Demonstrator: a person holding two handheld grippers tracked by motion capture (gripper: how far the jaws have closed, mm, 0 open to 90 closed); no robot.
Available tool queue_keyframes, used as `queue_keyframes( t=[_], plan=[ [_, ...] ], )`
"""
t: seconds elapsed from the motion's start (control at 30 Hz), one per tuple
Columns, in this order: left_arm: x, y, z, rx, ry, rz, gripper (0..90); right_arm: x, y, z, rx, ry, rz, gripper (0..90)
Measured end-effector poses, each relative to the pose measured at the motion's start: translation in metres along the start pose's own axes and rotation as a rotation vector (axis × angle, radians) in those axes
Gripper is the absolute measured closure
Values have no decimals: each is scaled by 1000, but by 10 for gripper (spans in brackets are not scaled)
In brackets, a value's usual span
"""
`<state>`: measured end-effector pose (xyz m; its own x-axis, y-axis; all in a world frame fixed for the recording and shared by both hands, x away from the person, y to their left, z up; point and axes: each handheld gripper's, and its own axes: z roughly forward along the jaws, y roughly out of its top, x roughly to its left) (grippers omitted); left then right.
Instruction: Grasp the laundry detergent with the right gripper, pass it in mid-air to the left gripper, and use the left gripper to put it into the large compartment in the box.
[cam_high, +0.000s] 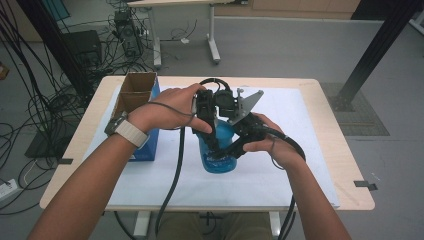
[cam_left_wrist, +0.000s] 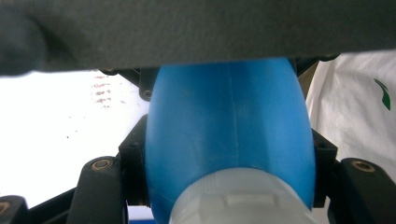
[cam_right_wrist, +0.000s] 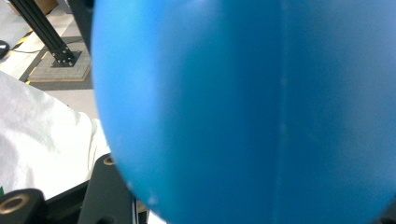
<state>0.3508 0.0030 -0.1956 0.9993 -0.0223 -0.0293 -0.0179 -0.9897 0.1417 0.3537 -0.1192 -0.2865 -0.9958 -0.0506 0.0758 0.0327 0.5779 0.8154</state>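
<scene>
Gripping upright blue bottle (cam_high: 218, 150) at both ends: left gripper (cam_high: 214, 142) clamping neck below white cap (cam_left_wrist: 243, 198), right gripper (cam_high: 231, 152) clamping body

Even overhead light, soft shadows; gripper views blurred (too close), white overexposed.

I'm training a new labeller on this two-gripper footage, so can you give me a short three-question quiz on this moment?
1. True or false: both grippers are closed on the blue bottle.
2. What stands at the table's left end? A) an open cardboard box B) a metal kettle C) a stack of plates
3. What colour is the bottle's cap in the left gripper view?

Key: 1 true: left gripper and right gripper both clamp it. 2 A, the cardboard box. 3 white.
</scene>
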Motion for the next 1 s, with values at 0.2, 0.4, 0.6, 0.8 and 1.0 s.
queue_keyframes(
  t=[0.2, 0.4, 0.6, 0.8, 1.0],
  plan=[
    [1, 0, 0, -3, 4, 3, 378, -1, 0, 0, 1, -1, 0, 434],
    [1, -1, 0, -6, 3, -2, 378, -1, 0, 0, 1, -4, -2, 433],
    [1, -2, 0, -7, 3, -5, 378, -2, 1, 1, 0, 0, -2, 433],
    [1, -2, 0, -9, 4, -5, 378, -2, 1, 1, 1, -1, -2, 433],
    [1, -2, 0, -10, 4, -8, 378, -2, 0, 1, -2, -1, -2, 433]
  ],
)
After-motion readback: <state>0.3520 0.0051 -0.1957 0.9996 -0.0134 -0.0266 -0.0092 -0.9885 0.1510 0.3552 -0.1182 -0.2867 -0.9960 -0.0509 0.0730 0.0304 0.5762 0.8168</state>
